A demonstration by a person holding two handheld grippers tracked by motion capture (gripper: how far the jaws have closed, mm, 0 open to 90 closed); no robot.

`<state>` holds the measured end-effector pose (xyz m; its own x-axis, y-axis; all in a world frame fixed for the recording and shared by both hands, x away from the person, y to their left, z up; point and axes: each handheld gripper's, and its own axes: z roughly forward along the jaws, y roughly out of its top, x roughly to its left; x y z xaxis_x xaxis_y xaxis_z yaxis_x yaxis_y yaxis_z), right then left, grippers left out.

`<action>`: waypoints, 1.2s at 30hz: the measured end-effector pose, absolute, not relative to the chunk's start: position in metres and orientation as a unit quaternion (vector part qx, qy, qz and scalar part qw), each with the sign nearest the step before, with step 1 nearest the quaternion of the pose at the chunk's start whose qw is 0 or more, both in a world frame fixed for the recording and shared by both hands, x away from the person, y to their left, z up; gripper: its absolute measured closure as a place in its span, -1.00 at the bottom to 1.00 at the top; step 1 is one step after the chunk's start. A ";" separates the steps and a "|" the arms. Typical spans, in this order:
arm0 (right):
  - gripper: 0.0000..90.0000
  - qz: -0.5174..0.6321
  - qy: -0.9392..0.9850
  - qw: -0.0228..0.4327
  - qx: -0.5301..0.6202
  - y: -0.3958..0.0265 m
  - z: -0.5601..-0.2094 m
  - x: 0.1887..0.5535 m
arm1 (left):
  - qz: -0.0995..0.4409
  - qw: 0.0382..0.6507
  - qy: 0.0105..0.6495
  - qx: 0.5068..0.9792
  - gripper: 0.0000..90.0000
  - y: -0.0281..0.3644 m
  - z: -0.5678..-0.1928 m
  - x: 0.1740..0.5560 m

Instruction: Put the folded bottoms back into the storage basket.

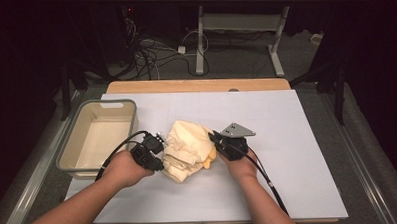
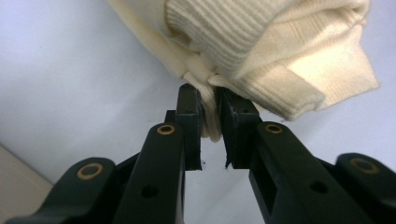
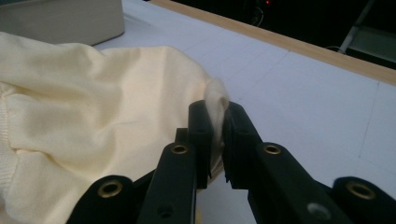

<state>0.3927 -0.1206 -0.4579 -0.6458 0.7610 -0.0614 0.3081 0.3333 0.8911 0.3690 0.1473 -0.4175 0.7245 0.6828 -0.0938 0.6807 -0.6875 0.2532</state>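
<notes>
Cream garment pinched by left claw and right claw, grey bin alongside in high view

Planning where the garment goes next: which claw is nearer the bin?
Left. The left claw grips the cream garment beside the bin; the right claw grips its far side.

High view: fixed overhead from the person's side, facing forward and down, far enough to take in the whole white table, the tray at left and the floor beyond. Left gripper view: rides low behind the left gripper, very close, aimed along its jaws at the cream garment just ahead. Right gripper view: same setup on the right gripper, facing across the table toward its wooden far edge. All three share the garment and table surface
</notes>
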 end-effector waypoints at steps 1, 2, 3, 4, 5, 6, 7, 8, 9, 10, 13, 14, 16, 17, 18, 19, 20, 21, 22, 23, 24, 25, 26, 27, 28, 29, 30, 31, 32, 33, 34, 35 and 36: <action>0.88 0.465 0.779 0.246 0.341 -0.121 -0.457 0.393 | 0.005 0.135 0.371 0.919 0.71 0.147 -0.417 0.369; 0.88 0.466 0.779 0.244 0.342 -0.121 -0.455 0.393 | 0.007 0.134 0.370 0.919 0.71 0.147 -0.416 0.370; 0.88 0.467 0.778 0.246 0.340 -0.121 -0.455 0.393 | 0.007 0.133 0.370 0.919 0.71 0.148 -0.414 0.370; 0.88 0.468 0.778 0.246 0.339 -0.121 -0.454 0.393 | 0.008 0.133 0.370 0.920 0.71 0.148 -0.413 0.371; 0.88 0.469 0.778 0.246 0.338 -0.121 -0.453 0.394 | 0.009 0.133 0.371 0.919 0.71 0.148 -0.413 0.371; 0.88 0.471 0.777 0.245 0.337 -0.121 -0.453 0.394 | 0.011 0.133 0.370 0.919 0.71 0.149 -0.412 0.371; 0.88 0.474 0.776 0.242 0.338 -0.120 -0.453 0.394 | 0.012 0.133 0.371 0.919 0.71 0.149 -0.411 0.371; 0.88 0.475 0.776 0.241 0.338 -0.120 -0.453 0.395 | 0.013 0.131 0.369 0.920 0.71 0.151 -0.410 0.372; 0.88 0.475 0.776 0.243 0.335 -0.120 -0.453 0.395 | 0.013 0.132 0.369 0.920 0.71 0.151 -0.409 0.372; 0.88 0.477 0.775 0.243 0.336 -0.119 -0.453 0.395 | 0.014 0.133 0.371 0.919 0.71 0.152 -0.408 0.372; 0.88 0.481 0.773 0.243 0.334 -0.117 -0.452 0.396 | 0.017 0.134 0.373 0.918 0.71 0.156 -0.406 0.373; 0.88 0.482 0.773 0.243 0.333 -0.115 -0.452 0.396 | 0.018 0.133 0.373 0.918 0.71 0.157 -0.405 0.373; 0.88 0.483 0.774 0.243 0.330 -0.113 -0.452 0.397 | 0.019 0.133 0.375 0.917 0.71 0.160 -0.403 0.373; 0.88 0.484 0.773 0.242 0.329 -0.112 -0.451 0.397 | 0.021 0.133 0.375 0.917 0.71 0.161 -0.402 0.373; 0.88 0.485 0.773 0.240 0.330 -0.111 -0.451 0.397 | 0.021 0.133 0.376 0.917 0.71 0.162 -0.401 0.373; 0.88 0.484 0.774 0.239 0.330 -0.110 -0.451 0.397 | 0.022 0.133 0.376 0.917 0.71 0.163 -0.400 0.373; 0.88 0.486 0.775 0.239 0.327 -0.108 -0.450 0.398 | 0.023 0.131 0.377 0.917 0.71 0.165 -0.400 0.373; 0.88 0.486 0.775 0.238 0.326 -0.107 -0.450 0.398 | 0.023 0.130 0.377 0.917 0.71 0.166 -0.399 0.373; 0.88 0.487 0.775 0.237 0.325 -0.106 -0.450 0.399 | 0.025 0.128 0.376 0.918 0.71 0.167 -0.398 0.372; 0.88 0.489 0.775 0.236 0.324 -0.104 -0.449 0.399 | 0.026 0.128 0.377 0.917 0.71 0.169 -0.397 0.372; 0.88 0.489 0.776 0.237 0.321 -0.103 -0.449 0.399 | 0.027 0.127 0.377 0.917 0.71 0.170 -0.397 0.372; 0.88 0.490 0.775 0.237 0.320 -0.101 -0.448 0.399 | 0.028 0.127 0.379 0.916 0.71 0.172 -0.396 0.372; 0.88 0.492 0.775 0.235 0.319 -0.100 -0.448 0.399 | 0.030 0.125 0.378 0.917 0.71 0.174 -0.396 0.372; 0.88 0.492 0.776 0.234 0.319 -0.098 -0.448 0.400 | 0.030 0.125 0.380 0.916 0.71 0.175 -0.396 0.371; 0.88 0.493 0.776 0.233 0.317 -0.097 -0.448 0.400 | 0.031 0.124 0.381 0.916 0.71 0.177 -0.395 0.371; 0.88 0.494 0.776 0.231 0.317 -0.095 -0.448 0.400 | 0.031 0.122 0.382 0.915 0.71 0.179 -0.395 0.371; 0.88 0.493 0.777 0.230 0.315 -0.093 -0.447 0.400 | 0.032 0.122 0.384 0.915 0.71 0.180 -0.396 0.370; 0.88 0.494 0.778 0.229 0.314 -0.091 -0.447 0.400 | 0.032 0.120 0.384 0.915 0.71 0.182 -0.396 0.370; 0.88 0.495 0.778 0.230 0.312 -0.089 -0.447 0.400 | 0.033 0.119 0.385 0.915 0.71 0.184 -0.396 0.369; 0.88 0.495 0.778 0.229 0.311 -0.088 -0.447 0.401 | 0.032 0.117 0.387 0.914 0.71 0.185 -0.396 0.369; 0.88 0.494 0.779 0.228 0.310 -0.086 -0.447 0.401 | 0.033 0.115 0.387 0.914 0.71 0.187 -0.396 0.369; 0.88 0.496 0.779 0.228 0.308 -0.084 -0.447 0.401 | 0.034 0.113 0.388 0.914 0.71 0.188 -0.396 0.369; 0.88 0.495 0.780 0.227 0.308 -0.082 -0.447 0.401 | 0.034 0.112 0.389 0.914 0.71 0.189 -0.397 0.369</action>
